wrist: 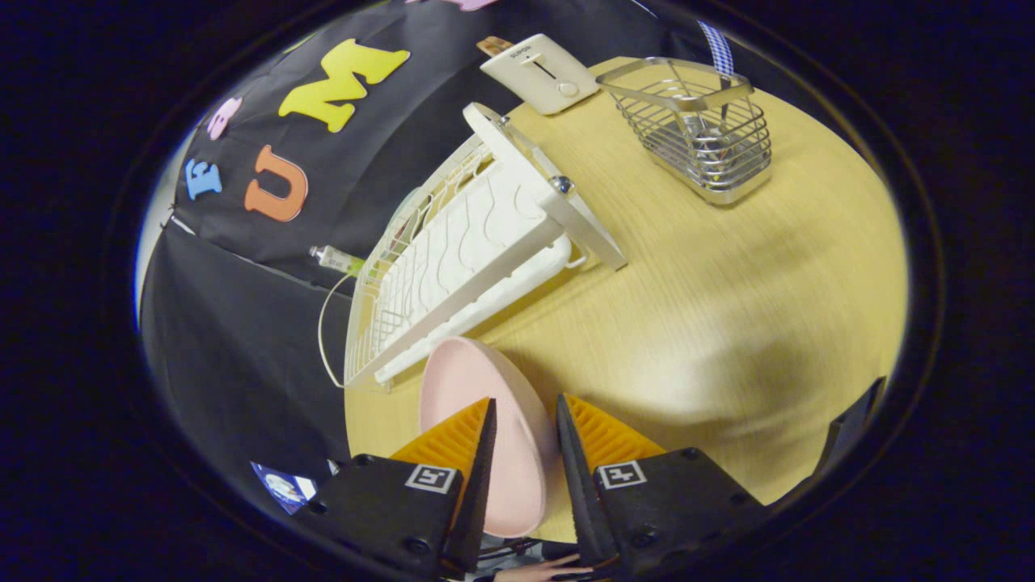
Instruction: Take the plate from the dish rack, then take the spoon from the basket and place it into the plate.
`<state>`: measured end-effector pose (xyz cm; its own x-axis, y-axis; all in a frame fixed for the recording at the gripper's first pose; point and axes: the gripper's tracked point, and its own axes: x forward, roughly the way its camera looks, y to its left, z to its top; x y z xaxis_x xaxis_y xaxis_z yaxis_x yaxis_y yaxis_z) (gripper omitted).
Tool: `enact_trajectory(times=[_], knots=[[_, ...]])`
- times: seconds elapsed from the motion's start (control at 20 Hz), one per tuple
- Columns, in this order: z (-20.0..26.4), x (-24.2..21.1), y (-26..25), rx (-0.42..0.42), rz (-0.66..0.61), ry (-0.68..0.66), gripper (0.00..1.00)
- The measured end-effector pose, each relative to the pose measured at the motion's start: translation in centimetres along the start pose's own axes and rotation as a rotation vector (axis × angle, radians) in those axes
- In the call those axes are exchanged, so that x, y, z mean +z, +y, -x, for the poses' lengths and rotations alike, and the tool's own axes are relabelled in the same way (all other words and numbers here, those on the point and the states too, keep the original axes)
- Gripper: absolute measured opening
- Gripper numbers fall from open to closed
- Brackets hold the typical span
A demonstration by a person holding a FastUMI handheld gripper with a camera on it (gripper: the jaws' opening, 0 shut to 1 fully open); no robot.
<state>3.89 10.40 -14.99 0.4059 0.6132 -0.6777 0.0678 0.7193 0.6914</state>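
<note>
Gripper view: my claw (525, 440) grips the pink plate (469, 388) by its rim, just off the dish rack (461, 259). Held on edge, it may pivot or slip. Beyond the rack, the spoon (722, 61) waits in its basket (695, 129).

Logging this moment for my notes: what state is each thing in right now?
Gripper: shut on the plate.
Plate: pink, on edge between the fingers, out of the dish rack.
Dish rack: holds no dishes.
Basket: upright on the table, spoon inside.
</note>
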Motion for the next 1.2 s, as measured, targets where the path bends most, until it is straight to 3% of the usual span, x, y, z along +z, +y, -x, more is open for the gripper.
enact_trajectory(times=[0.3, 0.45, 0.65, 0.75, 0.9, 1.2], knots=[[2.2, 0.6, -0.2, -0.039, 0.139, -0.103, 0.63], [4.2, 1.0, -0.2, -0.064, 0.257, -0.207, 0.78], [7.5, 1.8, -1.0, -0.13, 0.42, -0.372, 0.85], [8.9, 2.1, -1.7, -0.167, 0.508, -0.448, 1.0], [11.5, 4.1, -3.1, -0.224, 0.578, -0.612, 1.0], [16.9, 9.5, -7.6, -0.31, 0.578, -0.874, 1.0]])
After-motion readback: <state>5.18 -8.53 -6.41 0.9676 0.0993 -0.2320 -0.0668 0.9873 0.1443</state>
